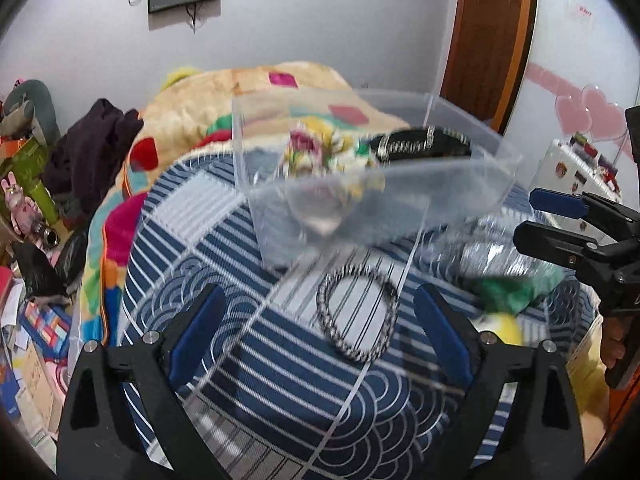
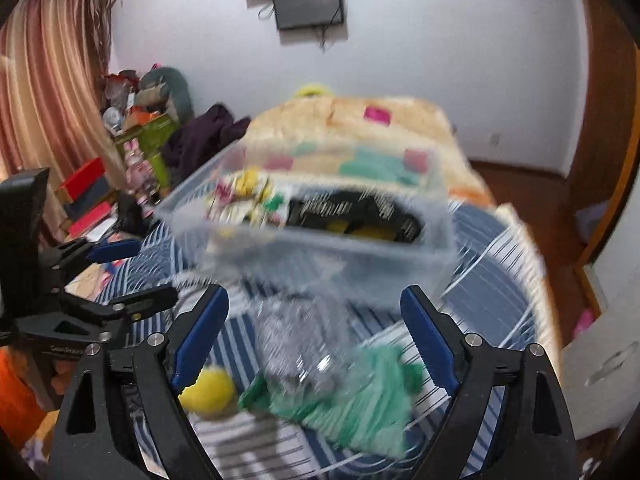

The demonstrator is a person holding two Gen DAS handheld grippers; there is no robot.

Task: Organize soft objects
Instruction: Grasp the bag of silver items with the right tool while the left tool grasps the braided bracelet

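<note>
A clear plastic box [image 1: 460, 196] stands on the blue-and-white patterned bedspread [image 1: 280, 380]; it holds a floral fabric item [image 1: 316, 152] and a black band with silver trim [image 1: 420, 146]. A black-and-white braided hair ring [image 1: 357, 314] lies on the bedspread just in front of my open, empty left gripper [image 1: 320, 328]. My right gripper [image 2: 316, 340] is open and empty above a silver-grey item [image 2: 296, 344], a green fabric piece [image 2: 360, 400] and a yellow ball [image 2: 210, 392]. The box [image 2: 340, 256] appears blurred in the right wrist view.
A colourful patchwork quilt [image 1: 248, 88] lies behind the box. A dark garment [image 1: 88, 148] and cluttered shelves [image 1: 24, 208] sit at the left. A wooden door [image 1: 488, 40] is at the right. The right gripper also shows in the left wrist view [image 1: 560, 220].
</note>
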